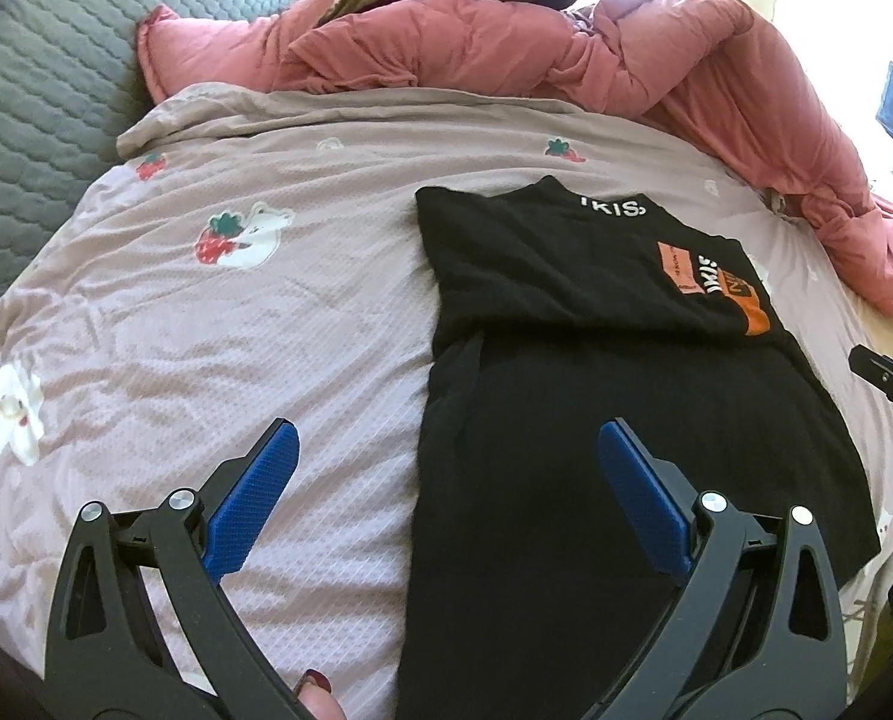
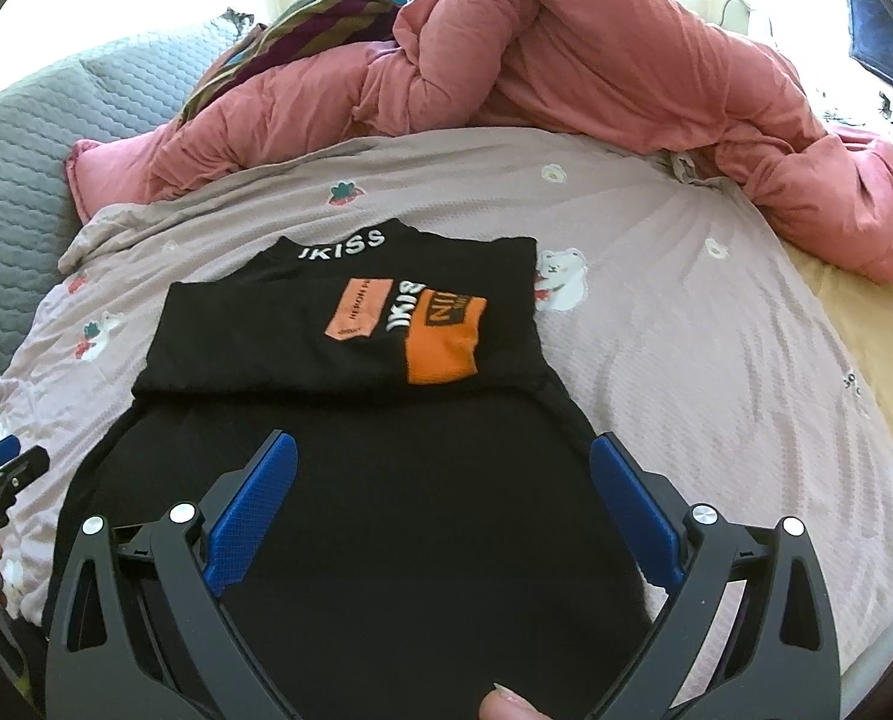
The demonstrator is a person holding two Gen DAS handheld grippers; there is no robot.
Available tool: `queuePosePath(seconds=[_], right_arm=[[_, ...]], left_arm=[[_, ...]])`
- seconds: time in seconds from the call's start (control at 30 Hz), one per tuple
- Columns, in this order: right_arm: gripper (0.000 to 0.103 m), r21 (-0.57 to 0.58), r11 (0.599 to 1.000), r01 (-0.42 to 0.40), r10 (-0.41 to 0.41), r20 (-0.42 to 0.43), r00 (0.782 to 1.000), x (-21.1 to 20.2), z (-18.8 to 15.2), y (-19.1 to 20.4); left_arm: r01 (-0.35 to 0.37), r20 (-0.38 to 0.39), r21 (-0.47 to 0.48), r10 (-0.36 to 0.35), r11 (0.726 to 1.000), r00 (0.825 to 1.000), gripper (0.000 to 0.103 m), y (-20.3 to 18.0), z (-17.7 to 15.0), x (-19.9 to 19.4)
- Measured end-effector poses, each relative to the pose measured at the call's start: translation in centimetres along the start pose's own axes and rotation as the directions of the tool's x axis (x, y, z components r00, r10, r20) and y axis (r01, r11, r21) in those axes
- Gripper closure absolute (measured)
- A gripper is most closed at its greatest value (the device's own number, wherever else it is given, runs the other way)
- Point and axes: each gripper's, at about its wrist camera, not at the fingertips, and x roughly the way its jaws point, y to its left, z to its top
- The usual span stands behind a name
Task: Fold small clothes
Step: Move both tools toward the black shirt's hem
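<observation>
1. The left gripper (image 1: pixel 446 474) is hanging wide open with nothing between its blue pads, straddling the left edge of the black T-shirt (image 1: pixel 596 420); one pad is over the bedsheet (image 1: pixel 236 330), the other over the dark cloth.
2. The right gripper (image 2: pixel 443 480) is likewise gaping fully, gripping nothing, and hovering over the shirt's near, lower half.
3. The black T-shirt is lying flat on the bed, hem toward the grippers and collar away. Its sides are looking already folded inward, so it is forming a narrow column, and a fold line is crossing it just below the orange print (image 2: pixel 443 336).
4. Judging from this, the lengthwise folds are done; what is remaining is likely taking the hem and bringing it up toward the collar, then smoothing the bundle.
5. Beyond the collar, the sheet with its strawberry-and-bear pattern is stretching on, slightly wrinkled.
6. Farthest back, a pink quilt (image 2: pixel 596 72) is lying bunched along the bed's far side, with a striped cloth (image 2: pixel 320 18) on top and a grey quilted cover (image 1: pixel 44 90) to the left.
</observation>
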Motion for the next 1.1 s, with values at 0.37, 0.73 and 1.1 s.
queuePosePath(seconds=[0.37,0.73,1.1], right_arm=[[0.005,0.04,0.999,0.026,-0.025,-0.046,0.999,-0.1,-2.0,-2.1],[0.005,0.023,0.999,0.038,-0.036,-0.076,0.996,-0.8,-3.3,-2.3],[0.005,-0.012,0.998,0.06,-0.061,-0.119,0.991,-1.2,-4.6,-2.2]], left_arm=[[0.019,-0.028,-0.047,-0.021,0.999,0.999,0.01,1.9,-1.9,-0.3],[0.062,-0.045,-0.051,-0.065,0.997,0.997,0.01,2.2,-4.5,-1.1],[0.161,-0.12,-0.053,-0.166,0.986,0.979,0.034,1.9,-7.0,-1.0]])
